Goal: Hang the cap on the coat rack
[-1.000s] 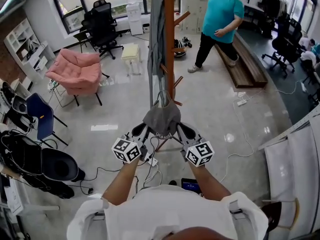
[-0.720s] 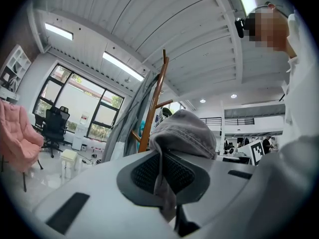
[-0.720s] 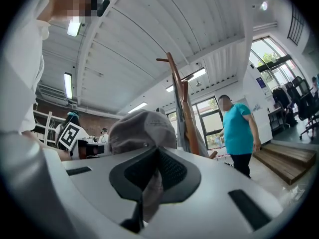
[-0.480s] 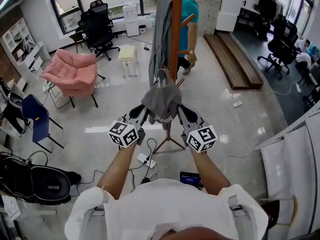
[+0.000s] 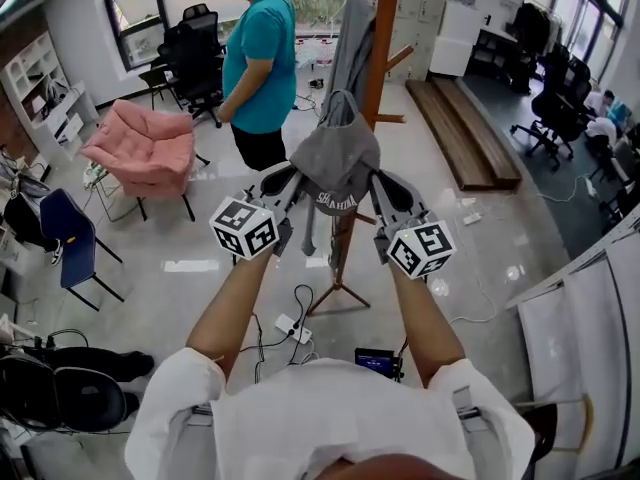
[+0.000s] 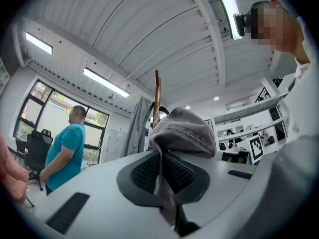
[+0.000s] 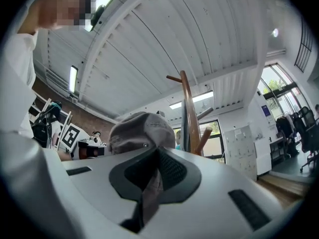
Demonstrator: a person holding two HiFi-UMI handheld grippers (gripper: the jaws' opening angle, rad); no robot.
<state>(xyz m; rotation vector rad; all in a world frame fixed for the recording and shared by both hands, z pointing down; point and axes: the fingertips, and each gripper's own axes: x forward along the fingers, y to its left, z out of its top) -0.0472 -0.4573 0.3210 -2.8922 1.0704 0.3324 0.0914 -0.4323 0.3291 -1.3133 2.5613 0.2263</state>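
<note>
Raised since a moment ago, the grey cap (image 5: 338,158) now sits higher against the wooden coat rack (image 5: 381,38), lifted by both grippers. A person in a teal shirt (image 5: 258,53) has crossed from behind the pole to stand at its left.

The left gripper (image 5: 292,176) has its jaws closed on the cap's left edge. Its own view shows a fold of grey cloth pinched tight between the two dark pads (image 6: 144,171). The right gripper (image 5: 378,180) is clamped the same way on the opposite edge, with a strip of cloth squeezed between its pads.

Between the two, the cap hangs crown uppermost. The edge bearing white lettering faces the wearer of the head camera. Seen from above, the cap overlaps the pole of the rack. Whether it touches the pole or a peg cannot be told. In the right gripper view, the pole and two slanting pegs rise just behind the cap.

A grey garment (image 5: 352,43) hangs from the upper part of the rack, just behind and above the cap. A pink armchair (image 5: 140,140) stands well to the left on the shiny floor (image 5: 480,228), with black office chairs (image 5: 190,53) near the windows beyond.
</note>
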